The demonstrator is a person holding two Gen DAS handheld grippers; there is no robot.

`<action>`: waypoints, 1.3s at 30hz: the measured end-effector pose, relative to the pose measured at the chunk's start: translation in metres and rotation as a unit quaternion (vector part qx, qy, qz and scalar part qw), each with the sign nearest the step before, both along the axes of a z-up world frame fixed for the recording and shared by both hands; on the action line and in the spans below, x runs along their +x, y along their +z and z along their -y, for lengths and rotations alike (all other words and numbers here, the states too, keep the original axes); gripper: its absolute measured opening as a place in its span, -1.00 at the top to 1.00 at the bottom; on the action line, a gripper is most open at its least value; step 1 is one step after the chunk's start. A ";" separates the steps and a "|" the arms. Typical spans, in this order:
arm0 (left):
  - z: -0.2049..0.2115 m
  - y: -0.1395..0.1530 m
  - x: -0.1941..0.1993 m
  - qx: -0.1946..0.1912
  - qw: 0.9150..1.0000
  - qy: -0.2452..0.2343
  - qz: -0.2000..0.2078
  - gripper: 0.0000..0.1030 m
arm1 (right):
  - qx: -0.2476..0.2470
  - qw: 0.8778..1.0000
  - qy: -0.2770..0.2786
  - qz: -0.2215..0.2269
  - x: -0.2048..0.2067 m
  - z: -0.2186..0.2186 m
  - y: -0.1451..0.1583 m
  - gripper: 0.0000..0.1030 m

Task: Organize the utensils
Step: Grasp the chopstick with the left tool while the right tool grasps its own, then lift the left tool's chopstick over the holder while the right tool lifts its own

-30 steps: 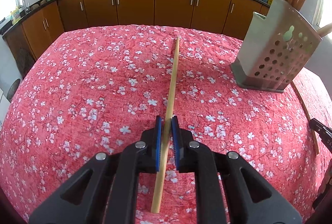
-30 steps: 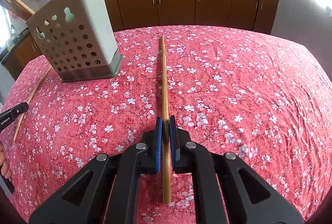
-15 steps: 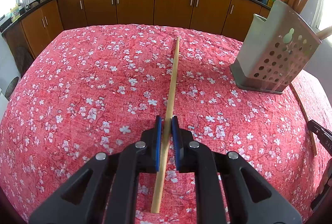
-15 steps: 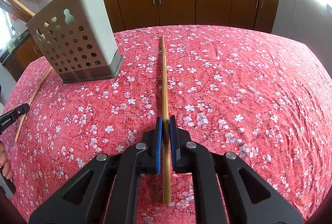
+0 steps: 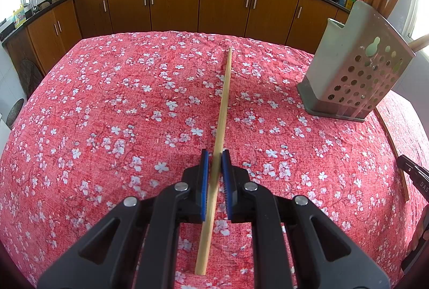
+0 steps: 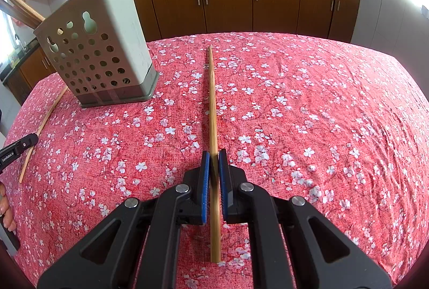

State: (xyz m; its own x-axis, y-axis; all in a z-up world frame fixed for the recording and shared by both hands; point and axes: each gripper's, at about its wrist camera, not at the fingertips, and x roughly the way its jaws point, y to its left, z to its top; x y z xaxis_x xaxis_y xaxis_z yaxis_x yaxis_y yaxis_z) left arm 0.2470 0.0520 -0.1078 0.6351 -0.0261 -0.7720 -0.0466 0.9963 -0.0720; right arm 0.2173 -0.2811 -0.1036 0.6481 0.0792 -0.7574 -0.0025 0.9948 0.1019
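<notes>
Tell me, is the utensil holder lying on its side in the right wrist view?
No, the utensil holder stands upright on the tablecloth.

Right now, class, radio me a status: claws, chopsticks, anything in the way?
Left claw shut on a chopstick. Right claw shut on another chopstick. Holder upright on the tablecloth. Nothing blocking.

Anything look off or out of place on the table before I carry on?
Nothing stands out. The left tongs and right tongs each pinch a chopstick; the holder stands upright on the tablecloth.
</notes>
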 end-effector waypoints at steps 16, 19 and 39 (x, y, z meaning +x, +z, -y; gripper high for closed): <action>0.000 0.002 -0.002 -0.002 1.000 -0.004 0.000 0.75 | 0.001 1.000 -0.001 0.000 0.000 0.001 0.001 0.84; 0.004 0.003 -0.013 0.025 1.000 -0.013 -0.003 0.75 | 0.010 1.000 -0.002 0.000 -0.003 0.004 0.000 0.84; 0.010 0.081 -0.064 0.008 0.994 -0.028 0.103 0.84 | 0.020 0.993 -0.006 0.119 -0.062 0.015 0.080 0.85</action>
State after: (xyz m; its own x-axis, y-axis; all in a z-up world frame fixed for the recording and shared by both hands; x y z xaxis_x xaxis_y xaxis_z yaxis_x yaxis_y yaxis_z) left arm 0.1831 0.0416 -0.0271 0.7778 -0.0547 -0.6262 0.0226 0.9980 -0.0590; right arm 0.1549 -0.2958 -0.0232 0.8099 0.0972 -0.5784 -0.0193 0.9901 0.1393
